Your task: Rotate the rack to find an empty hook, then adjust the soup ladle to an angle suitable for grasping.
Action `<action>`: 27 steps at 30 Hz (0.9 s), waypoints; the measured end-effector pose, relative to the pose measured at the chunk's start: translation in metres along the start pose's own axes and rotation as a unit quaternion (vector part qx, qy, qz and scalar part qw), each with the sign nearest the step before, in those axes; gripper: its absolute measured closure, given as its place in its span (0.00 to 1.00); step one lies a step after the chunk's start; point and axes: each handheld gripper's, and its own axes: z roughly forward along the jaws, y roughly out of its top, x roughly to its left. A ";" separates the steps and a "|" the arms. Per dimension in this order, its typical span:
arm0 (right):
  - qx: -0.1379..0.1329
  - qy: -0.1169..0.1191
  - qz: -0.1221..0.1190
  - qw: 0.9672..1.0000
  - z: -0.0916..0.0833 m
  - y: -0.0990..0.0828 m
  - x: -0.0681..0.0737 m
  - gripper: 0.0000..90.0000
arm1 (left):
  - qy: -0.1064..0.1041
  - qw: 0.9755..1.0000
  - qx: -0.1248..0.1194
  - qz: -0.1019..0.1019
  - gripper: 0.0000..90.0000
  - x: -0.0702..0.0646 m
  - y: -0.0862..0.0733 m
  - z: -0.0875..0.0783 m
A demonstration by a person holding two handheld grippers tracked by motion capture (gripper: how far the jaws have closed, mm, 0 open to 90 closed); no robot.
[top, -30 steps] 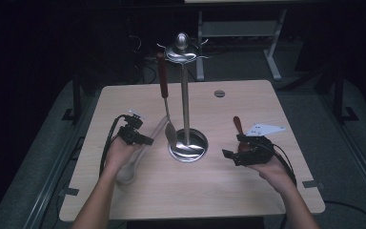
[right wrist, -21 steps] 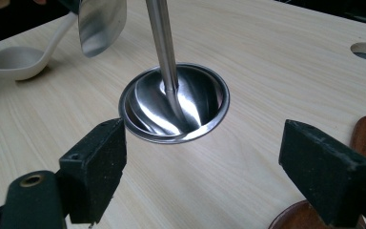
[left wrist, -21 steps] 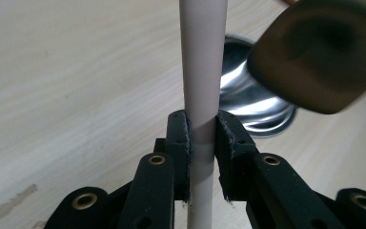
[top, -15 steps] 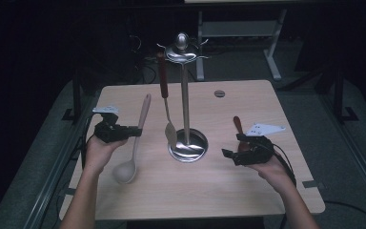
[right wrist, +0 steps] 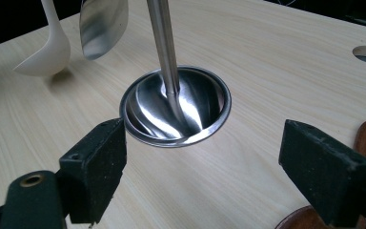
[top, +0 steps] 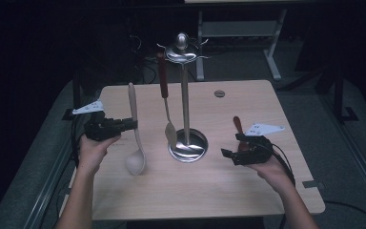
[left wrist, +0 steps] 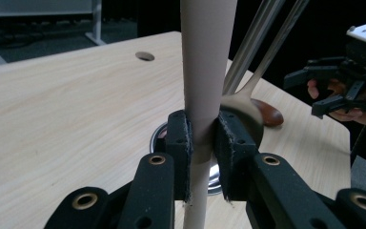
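My left gripper [top: 131,125] is shut on the handle of a pale wooden spoon [top: 134,143], with its pads clamped on the shaft [left wrist: 201,138]. The spoon hangs almost upright, its bowl [right wrist: 45,57] low at the table top left of the stand. A steel utensil stand [top: 185,95] rises from a round dish base [right wrist: 176,102] at the table's middle. A metal spatula with a dark red handle [top: 164,86] hangs from one of its hooks. My right gripper [top: 231,145] stands open right of the base, its pads [right wrist: 97,160] wide apart, beside a brown wooden utensil [top: 237,124].
The light wooden table [top: 195,191] has a round cable hole [top: 219,93] near its far edge. Dark floor, cables and desk legs lie beyond it. The stand's top carries several bare hooks [top: 200,45].
My left gripper has moved left and up with the pale spoon. The spoon has gone from low and slanted by the stand to nearly upright. The right gripper has stayed put.
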 end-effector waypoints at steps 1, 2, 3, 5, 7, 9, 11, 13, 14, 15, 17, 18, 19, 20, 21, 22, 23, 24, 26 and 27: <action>-0.002 0.000 0.001 1.000 0.000 0.000 0.000 0.18 | -0.003 1.000 -0.001 -0.001 0.85 -0.001 0.001 -0.001; -0.003 0.001 0.001 1.000 0.000 0.000 0.000 0.18 | -0.006 1.000 -0.007 0.000 0.85 -0.002 0.002 -0.001; -0.003 0.000 0.001 1.000 -0.001 0.000 0.000 0.18 | -0.007 1.000 -0.005 0.002 0.85 -0.003 0.002 -0.002; -0.004 0.000 0.002 1.000 -0.001 0.000 0.000 0.18 | -0.011 1.000 -0.011 0.007 0.85 -0.006 0.004 -0.003; -0.004 0.001 0.003 1.000 -0.001 0.000 0.000 0.18 | -0.018 1.000 -0.016 0.011 0.85 -0.011 0.007 -0.005; -0.006 0.001 0.002 1.000 -0.001 0.001 0.000 0.18 | -0.025 0.999 -0.020 0.015 0.85 -0.015 0.009 -0.006; -0.007 0.002 0.000 1.000 -0.001 0.002 0.001 0.18 | -0.033 0.999 -0.023 0.020 0.85 -0.021 0.013 -0.007; -0.007 0.004 -0.001 1.000 -0.001 0.003 0.001 0.18 | -0.043 0.998 -0.027 0.027 0.85 -0.027 0.016 -0.008; -0.008 0.004 -0.002 1.000 -0.001 0.003 0.002 0.18 | -0.045 0.998 -0.028 0.031 0.85 -0.030 0.018 -0.008; -0.007 0.005 -0.004 1.000 -0.001 0.004 0.003 0.18 | -0.049 0.998 -0.028 0.035 0.85 -0.033 0.019 -0.007; -0.009 0.006 -0.003 1.000 -0.002 0.005 0.004 0.18 | -0.058 0.997 -0.029 0.041 0.85 -0.039 0.022 -0.006; -0.010 0.006 -0.003 1.000 -0.003 0.005 0.004 0.18 | -0.064 0.997 -0.032 0.042 0.85 -0.043 0.024 -0.006; -0.012 0.007 -0.006 1.000 -0.003 0.006 0.004 0.18 | -0.070 0.996 -0.029 0.049 0.85 -0.046 0.025 -0.006; -0.012 0.007 -0.004 1.000 -0.004 0.006 0.005 0.18 | -0.077 0.995 -0.030 0.052 0.85 -0.049 0.027 -0.005; -0.015 0.009 -0.003 1.000 -0.004 0.007 0.006 0.18 | -0.081 0.995 -0.030 0.053 0.85 -0.053 0.029 -0.005; -0.017 0.012 -0.005 1.000 -0.005 0.007 0.006 0.18 | -0.083 0.994 -0.029 0.057 0.85 -0.056 0.031 -0.004; -0.020 0.014 -0.004 1.000 -0.006 0.009 0.007 0.18 | -0.084 0.994 -0.031 0.058 0.85 -0.060 0.032 -0.003; -0.023 0.016 -0.002 1.000 -0.007 0.010 0.009 0.18 | -0.086 0.994 -0.029 0.058 0.85 -0.064 0.034 -0.003; -0.030 0.022 -0.003 0.999 -0.009 0.013 0.013 0.20 | -0.082 0.994 -0.031 0.058 0.85 -0.073 0.037 0.000; -0.035 0.027 -0.002 0.999 -0.010 0.015 0.015 0.22 | -0.080 0.995 -0.030 0.059 0.85 -0.076 0.038 0.001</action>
